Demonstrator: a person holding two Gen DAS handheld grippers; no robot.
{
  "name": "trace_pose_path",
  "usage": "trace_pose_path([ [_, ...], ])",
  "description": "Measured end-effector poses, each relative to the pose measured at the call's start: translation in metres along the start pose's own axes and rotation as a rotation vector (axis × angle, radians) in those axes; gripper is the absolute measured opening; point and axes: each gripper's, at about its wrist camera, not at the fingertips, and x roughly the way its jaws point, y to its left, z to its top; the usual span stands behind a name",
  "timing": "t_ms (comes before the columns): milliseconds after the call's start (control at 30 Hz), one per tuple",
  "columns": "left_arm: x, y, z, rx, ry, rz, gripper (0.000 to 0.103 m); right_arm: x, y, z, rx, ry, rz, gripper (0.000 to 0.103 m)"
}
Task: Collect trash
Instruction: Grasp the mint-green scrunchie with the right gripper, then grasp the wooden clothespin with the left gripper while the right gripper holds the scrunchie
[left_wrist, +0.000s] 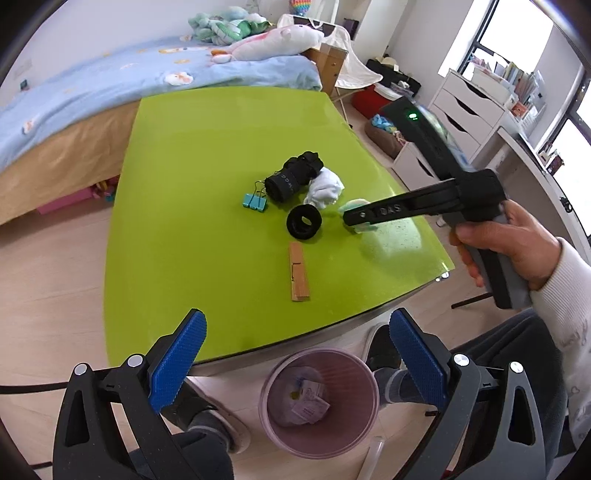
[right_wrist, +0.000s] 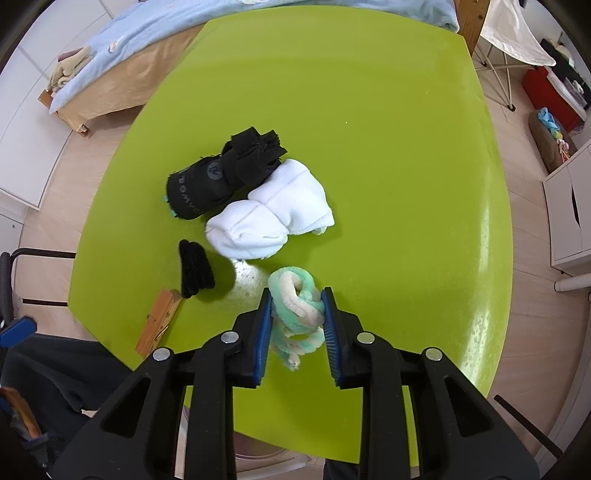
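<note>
A pink trash bin (left_wrist: 319, 402) stands on the floor below the near edge of the green table (left_wrist: 207, 166), with paper scraps inside. My left gripper (left_wrist: 295, 354) is open and empty, held above the bin. My right gripper (right_wrist: 297, 325) is shut on a mint and cream fuzzy twisted bundle (right_wrist: 295, 299), just over the table; it also shows in the left wrist view (left_wrist: 356, 221). On the table lie a white rolled cloth (right_wrist: 269, 218), a black rolled wrap (right_wrist: 218, 177), a black ring (left_wrist: 303, 222), a wooden clothespin (left_wrist: 298, 271) and a teal binder clip (left_wrist: 255, 201).
A bed with a blue cover (left_wrist: 110, 74) and plush toys lies beyond the table. White drawers (left_wrist: 465, 110) and a desk stand at the right. The person's legs and feet (left_wrist: 207, 417) sit beside the bin.
</note>
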Motion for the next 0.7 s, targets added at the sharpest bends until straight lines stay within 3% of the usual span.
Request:
trace_pose_path([
  [267,0.026,0.005,0.024,-0.028,0.063,0.098,0.096,-0.027,-0.004,-0.014,0.004,-0.033,0.002,0.026],
  [700,0.079,-0.007,0.047,0.061,0.173,0.116,0.095,-0.059,-0.011,-0.025,0.006,-0.079,-0.010,0.026],
])
